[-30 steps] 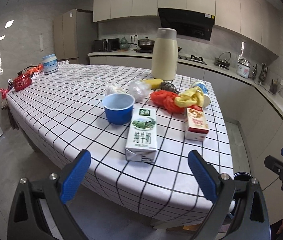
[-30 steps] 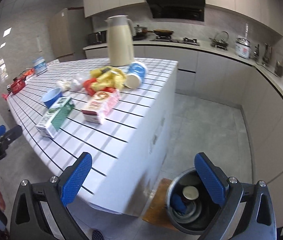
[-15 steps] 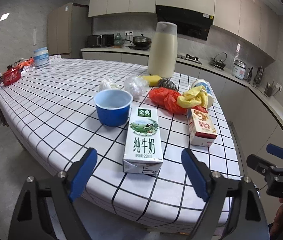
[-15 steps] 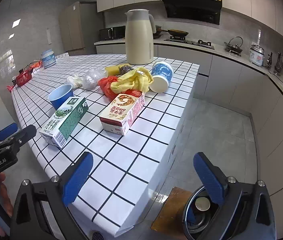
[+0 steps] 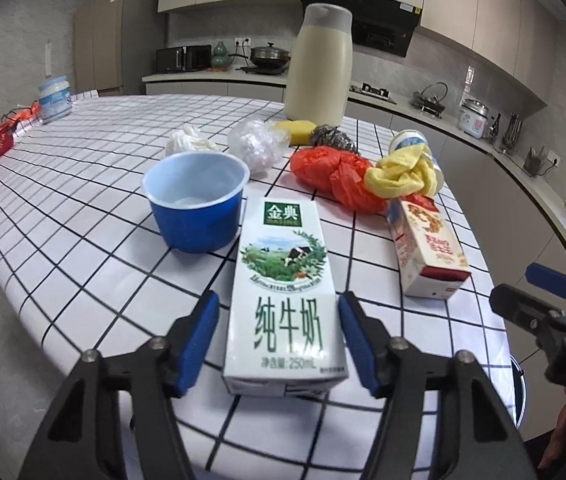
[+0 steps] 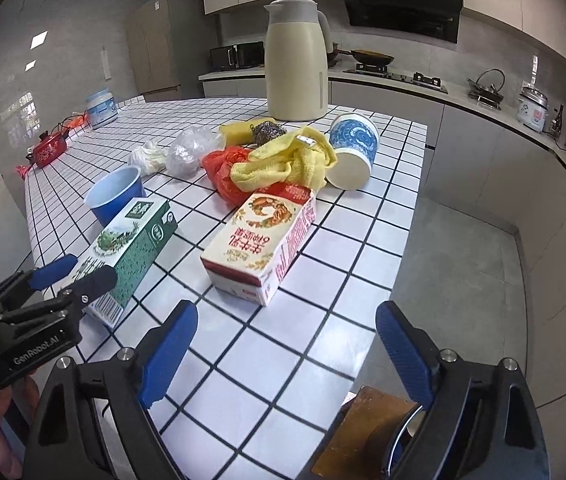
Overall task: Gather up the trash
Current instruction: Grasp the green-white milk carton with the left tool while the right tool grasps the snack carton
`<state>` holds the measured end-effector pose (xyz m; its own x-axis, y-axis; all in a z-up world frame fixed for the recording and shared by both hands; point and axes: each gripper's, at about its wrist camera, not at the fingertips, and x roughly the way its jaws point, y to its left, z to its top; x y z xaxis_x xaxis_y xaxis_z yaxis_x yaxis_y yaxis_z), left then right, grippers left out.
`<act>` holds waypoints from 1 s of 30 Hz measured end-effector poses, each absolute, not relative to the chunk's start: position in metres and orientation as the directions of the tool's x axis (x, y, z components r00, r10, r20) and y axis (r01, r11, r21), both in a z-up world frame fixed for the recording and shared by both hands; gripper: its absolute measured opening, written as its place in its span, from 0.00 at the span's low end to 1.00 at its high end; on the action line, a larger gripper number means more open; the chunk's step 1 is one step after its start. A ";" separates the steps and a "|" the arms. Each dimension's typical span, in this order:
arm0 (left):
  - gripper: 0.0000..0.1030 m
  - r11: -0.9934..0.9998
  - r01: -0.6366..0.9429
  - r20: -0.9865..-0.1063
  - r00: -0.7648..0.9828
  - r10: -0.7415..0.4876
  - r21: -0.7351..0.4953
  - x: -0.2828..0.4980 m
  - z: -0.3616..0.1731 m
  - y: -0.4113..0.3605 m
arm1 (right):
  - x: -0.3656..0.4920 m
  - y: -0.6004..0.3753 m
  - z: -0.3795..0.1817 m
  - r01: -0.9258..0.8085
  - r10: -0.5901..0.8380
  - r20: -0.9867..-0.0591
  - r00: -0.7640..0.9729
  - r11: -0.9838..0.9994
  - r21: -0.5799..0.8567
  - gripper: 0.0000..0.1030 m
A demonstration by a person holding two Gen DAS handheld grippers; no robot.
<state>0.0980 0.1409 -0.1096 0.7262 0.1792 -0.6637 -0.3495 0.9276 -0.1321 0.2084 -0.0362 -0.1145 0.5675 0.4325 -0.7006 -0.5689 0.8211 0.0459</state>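
Kitchen island with a white grid-pattern tablecloth [image 5: 83,208]. The green-and-white milk carton [image 5: 285,300] lies flat near the table's near edge, between the blue pads of the left gripper [image 5: 279,340]; its jaws are closing, with a slim gap visible on each side of the carton, so nothing is gripped. To the right lies a red-and-cream carton [image 6: 261,242], ahead of the right gripper [image 6: 283,354], whose jaws stand wide, closing slightly, and empty. Farther back: a blue cup [image 5: 195,204], red bag [image 5: 335,176], yellow cloth [image 5: 401,178], patterned paper cup [image 6: 353,152] on its side, and cream jug [image 5: 319,68].
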 end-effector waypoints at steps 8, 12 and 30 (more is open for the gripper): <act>0.56 0.937 -0.318 -0.660 0.737 0.146 -0.148 0.111 -0.109 0.157 | 0.226 -0.009 -0.120 -0.571 0.434 -0.708 0.558 0.819 0.052 0.89; 0.56 0.937 -0.314 -0.662 0.737 0.138 -0.154 0.114 -0.109 0.166 | 0.242 0.004 -0.123 -0.561 0.442 -0.714 0.543 0.823 0.082 0.89; 0.56 0.952 -0.278 -0.678 0.725 0.120 -0.128 0.136 -0.108 0.164 | 0.288 0.021 -0.151 -0.499 0.342 -0.802 0.489 0.864 0.064 0.57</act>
